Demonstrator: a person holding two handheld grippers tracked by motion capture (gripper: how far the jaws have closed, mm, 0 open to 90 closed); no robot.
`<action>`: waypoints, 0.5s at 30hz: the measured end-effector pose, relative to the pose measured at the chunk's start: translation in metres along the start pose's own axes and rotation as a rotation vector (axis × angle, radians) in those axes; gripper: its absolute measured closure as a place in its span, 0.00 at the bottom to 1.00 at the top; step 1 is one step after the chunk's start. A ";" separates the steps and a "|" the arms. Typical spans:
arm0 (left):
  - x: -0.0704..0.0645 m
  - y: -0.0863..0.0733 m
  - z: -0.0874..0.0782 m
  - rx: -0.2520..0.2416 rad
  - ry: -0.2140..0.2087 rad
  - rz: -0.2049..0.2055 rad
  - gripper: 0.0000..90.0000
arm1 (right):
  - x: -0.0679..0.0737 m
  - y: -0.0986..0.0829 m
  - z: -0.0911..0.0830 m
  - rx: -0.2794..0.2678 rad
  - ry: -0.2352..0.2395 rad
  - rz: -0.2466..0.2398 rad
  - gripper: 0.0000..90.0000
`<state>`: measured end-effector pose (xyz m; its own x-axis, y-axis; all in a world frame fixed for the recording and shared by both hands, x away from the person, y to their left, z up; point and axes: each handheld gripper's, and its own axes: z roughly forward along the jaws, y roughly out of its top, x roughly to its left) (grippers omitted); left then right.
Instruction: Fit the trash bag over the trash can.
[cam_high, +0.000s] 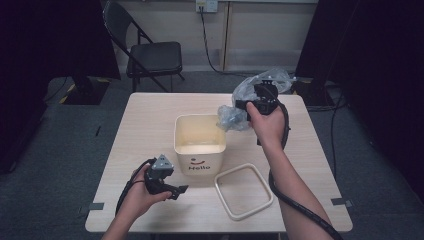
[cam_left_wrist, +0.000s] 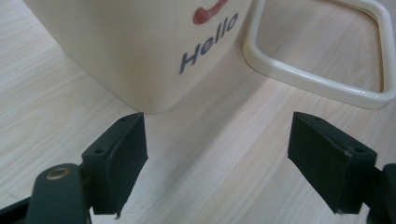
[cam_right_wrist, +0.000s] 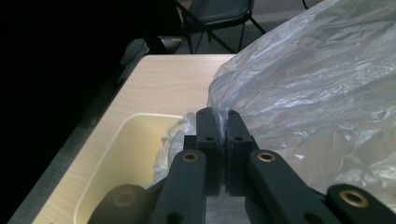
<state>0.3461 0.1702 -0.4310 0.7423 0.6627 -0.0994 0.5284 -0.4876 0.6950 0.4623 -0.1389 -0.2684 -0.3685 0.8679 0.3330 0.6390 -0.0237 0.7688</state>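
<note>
High view shows the right gripper (cam_high: 248, 106) raised over the far right part of the table (cam_high: 150, 115), its jaws pinched tight on a clear plastic bag (cam_high: 239, 97) that bunches around it and hangs just beside the upper right rim of the cream bin (cam_high: 199, 145). Right gripper view confirms it: the two black jaws meet with the film caught between them, and the bag (cam_right_wrist: 317, 93) billows to the right while a fold droops toward the bin's (cam_right_wrist: 126, 154) open mouth. That film looks very light, limp and slippery, so it should fold and drift rather than keep a shape; a firm pinch on a gathered edge, as here, seems the safest hold, and a second pinch on the opposite edge would likely be needed to spread it open. Nearer the person, the left gripper (cam_high: 170, 189) rests low by the bin's front left corner, jaws spread wide with nothing between them, and the loose rim ring (cam_high: 243, 191) lies flat to the bin's right.
</note>
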 end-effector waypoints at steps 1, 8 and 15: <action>0.000 0.000 -0.001 -0.001 0.005 0.006 0.22 | 0.003 0.003 -0.001 -0.010 0.007 -0.008 0.98; -0.001 0.003 -0.001 -0.009 -0.006 -0.008 0.22 | 0.012 0.002 0.010 0.036 0.033 -0.004 0.97; 0.001 0.005 -0.008 -0.023 0.006 -0.005 0.22 | 0.015 -0.024 0.030 0.105 0.074 0.001 0.97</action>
<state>0.3463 0.1730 -0.4217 0.7372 0.6685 -0.0987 0.5226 -0.4714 0.7104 0.4618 -0.1109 -0.2981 -0.4141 0.8288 0.3762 0.7049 0.0306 0.7086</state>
